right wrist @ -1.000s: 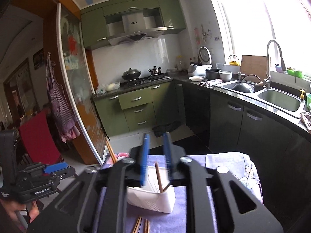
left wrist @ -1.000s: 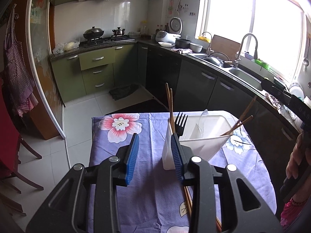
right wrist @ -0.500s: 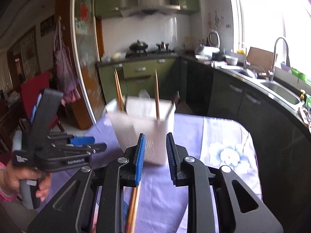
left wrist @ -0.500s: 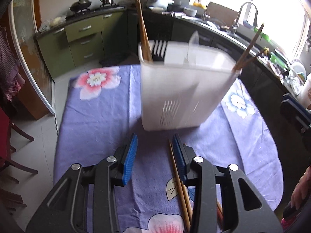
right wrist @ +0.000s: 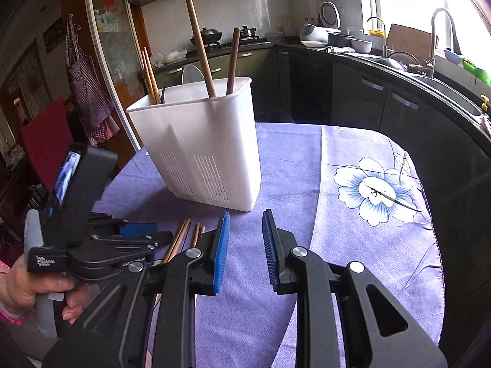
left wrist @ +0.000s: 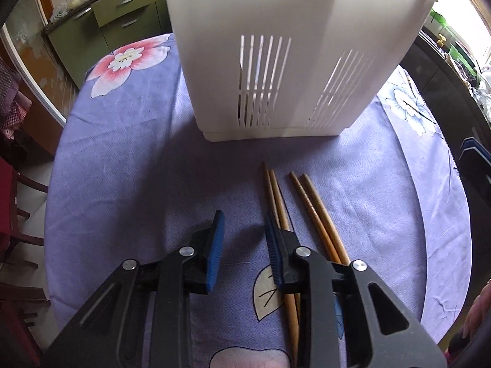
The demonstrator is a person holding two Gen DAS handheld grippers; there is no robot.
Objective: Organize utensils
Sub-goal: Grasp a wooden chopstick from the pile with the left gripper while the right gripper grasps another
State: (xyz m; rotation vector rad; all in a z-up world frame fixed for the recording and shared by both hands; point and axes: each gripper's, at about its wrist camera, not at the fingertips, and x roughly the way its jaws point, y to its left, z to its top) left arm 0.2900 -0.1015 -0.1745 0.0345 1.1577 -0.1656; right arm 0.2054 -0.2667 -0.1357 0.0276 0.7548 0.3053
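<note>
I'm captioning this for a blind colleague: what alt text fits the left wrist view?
The left gripper, open and empty, hangs over a purple floral tablecloth beside four wooden chopsticks lying in front of a white slotted utensil holder.

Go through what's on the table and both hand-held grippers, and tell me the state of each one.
Utensil holder: upright on the tablecloth, with chopsticks and other utensils inside.
Chopsticks: four lying loose on the cloth.
Left hand-held gripper: open, empty, jaws just been closing, beside the chopsticks.
Right hand-held gripper: open, empty.
</note>
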